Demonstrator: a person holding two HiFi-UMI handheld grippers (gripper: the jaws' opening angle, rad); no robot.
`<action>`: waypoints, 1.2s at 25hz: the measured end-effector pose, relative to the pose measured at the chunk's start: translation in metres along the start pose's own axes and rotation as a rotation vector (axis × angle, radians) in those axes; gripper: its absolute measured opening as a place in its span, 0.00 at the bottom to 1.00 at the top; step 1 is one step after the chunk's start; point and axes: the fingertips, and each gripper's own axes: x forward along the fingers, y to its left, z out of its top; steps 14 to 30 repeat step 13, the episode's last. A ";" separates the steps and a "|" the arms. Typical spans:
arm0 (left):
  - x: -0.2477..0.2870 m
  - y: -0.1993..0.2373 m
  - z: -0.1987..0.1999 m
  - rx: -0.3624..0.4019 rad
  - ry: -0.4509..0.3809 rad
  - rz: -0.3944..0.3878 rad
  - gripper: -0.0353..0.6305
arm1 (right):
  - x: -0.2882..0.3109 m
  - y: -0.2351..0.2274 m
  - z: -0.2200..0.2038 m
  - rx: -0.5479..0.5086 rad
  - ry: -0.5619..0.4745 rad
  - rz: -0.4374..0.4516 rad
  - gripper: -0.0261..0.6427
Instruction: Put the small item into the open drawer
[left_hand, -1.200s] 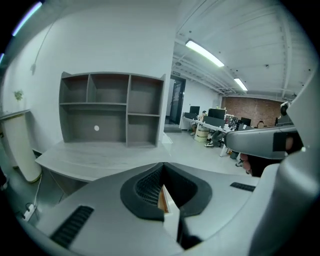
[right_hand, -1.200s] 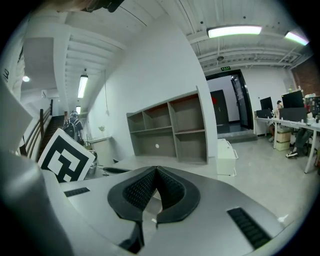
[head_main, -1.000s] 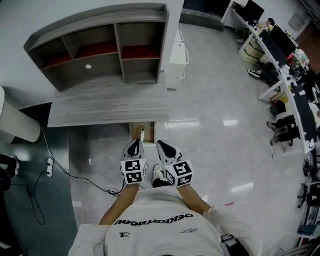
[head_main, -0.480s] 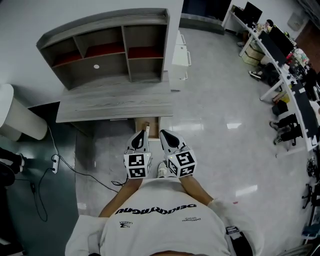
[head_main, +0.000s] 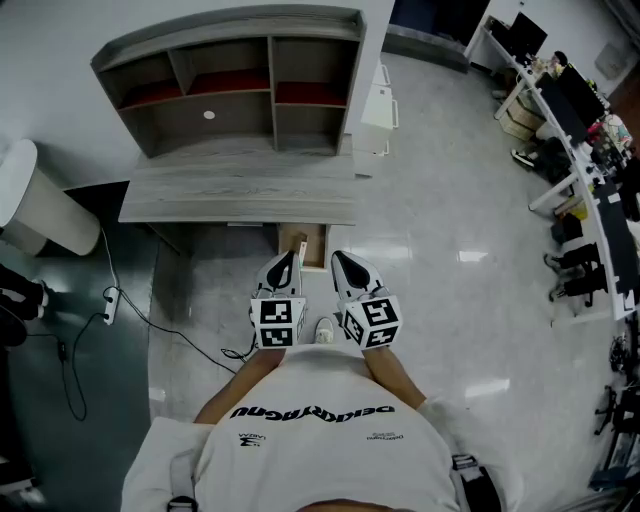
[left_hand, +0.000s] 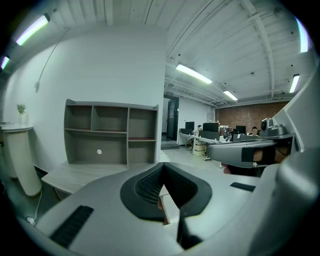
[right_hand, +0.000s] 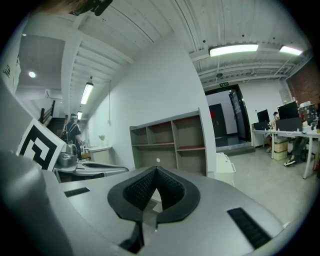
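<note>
Head view shows both claws pressed together and empty: left gripper (head_main: 289, 257) and right gripper (head_main: 337, 257) hang just short of the open drawer (head_main: 290, 238) under the desk (head_main: 230, 195). A pale speck inside, likely the small item (head_main: 303, 243), is too small to confirm. Nudging forward could knock the drawer front and jolt it.

An open-plan office, shown by rows of desks (right_hand: 272, 132) with computer monitors (right_hand: 289, 110).

Grey desk (head_main: 240, 190) w/ cubby shelf unit (head_main: 230, 90) on top, drawer (head_main: 303, 245) open below its front; glossy floor (head_main: 450, 200), power strip (head_main: 108, 306) at left.
</note>
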 end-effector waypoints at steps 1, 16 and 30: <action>0.001 -0.001 0.000 0.002 0.000 -0.001 0.08 | 0.000 -0.001 0.000 -0.001 -0.001 0.000 0.08; 0.023 -0.008 0.003 0.013 -0.007 -0.031 0.08 | 0.013 -0.020 0.007 -0.016 -0.026 -0.001 0.08; 0.023 -0.008 0.003 0.013 -0.007 -0.031 0.08 | 0.013 -0.020 0.007 -0.016 -0.026 -0.001 0.08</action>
